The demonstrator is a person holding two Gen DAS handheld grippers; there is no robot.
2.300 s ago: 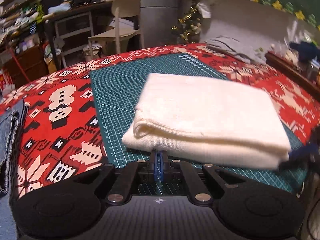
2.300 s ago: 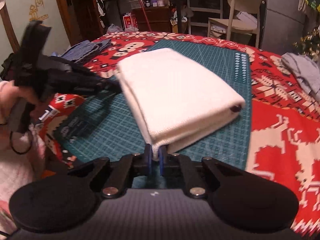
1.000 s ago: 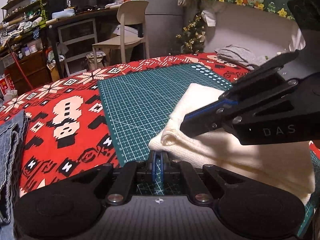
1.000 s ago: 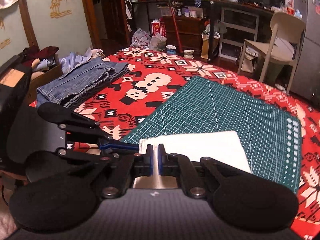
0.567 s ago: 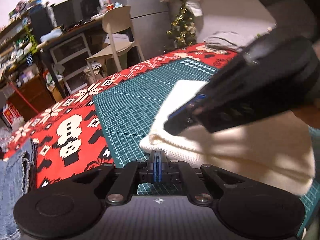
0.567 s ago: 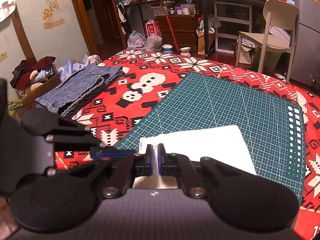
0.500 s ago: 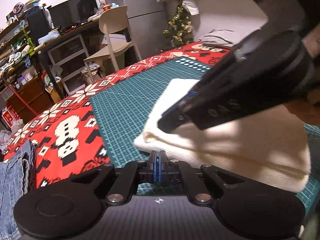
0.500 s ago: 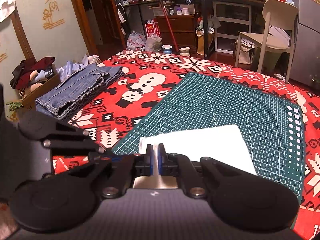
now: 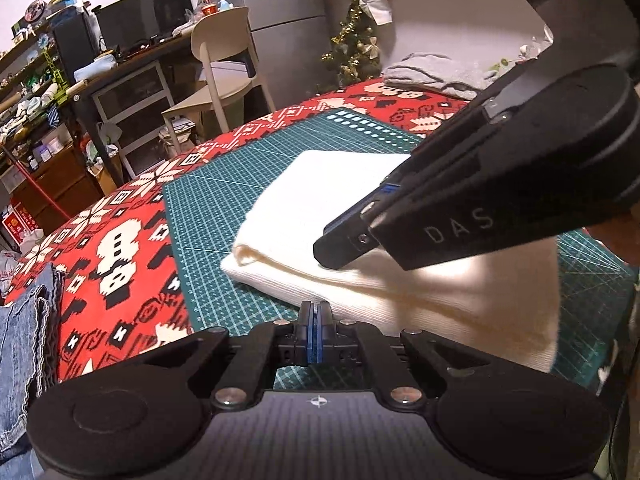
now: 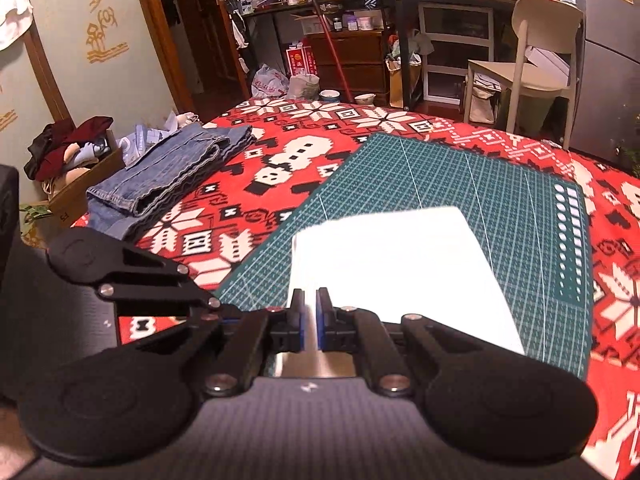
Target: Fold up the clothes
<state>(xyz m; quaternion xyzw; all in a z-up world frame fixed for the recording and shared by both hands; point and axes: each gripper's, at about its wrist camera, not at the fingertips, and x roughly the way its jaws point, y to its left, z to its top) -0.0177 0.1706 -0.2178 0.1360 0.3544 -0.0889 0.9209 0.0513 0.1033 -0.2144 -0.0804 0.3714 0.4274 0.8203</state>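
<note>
— Start at the left of the left-wrist picture. What's there?

— Folded blue jeans [image 9: 22,340] at the lower left edge, on the red patterned cloth [image 9: 116,248]. Right of them lies the green cutting mat [image 9: 208,216], and on it, centre to right, the folded cream garment [image 9: 304,204].

— And the left gripper [image 9: 315,320]?

— Bottom centre, its blue pads pressed together with nothing between them. Its tips sit just at the near edge of the cream garment; whether they touch it, I cannot tell.

— The big black thing at the right?

— That is the right gripper [image 9: 340,246], reaching in from the upper right, its tips low over the top of the garment.

— Now the right-wrist picture, left to right.

— Jeans [image 10: 168,172] at middle left, the left gripper's black linkage below them at the left edge. In the centre the right gripper [image 10: 310,312] is nearly closed, a narrow gap with white cloth showing in it, so it looks pinched on the garment [image 10: 400,264]. The garment spreads to the right across the mat [image 10: 440,176]. A pale chair [image 10: 536,52] stands at the upper right.
</note>
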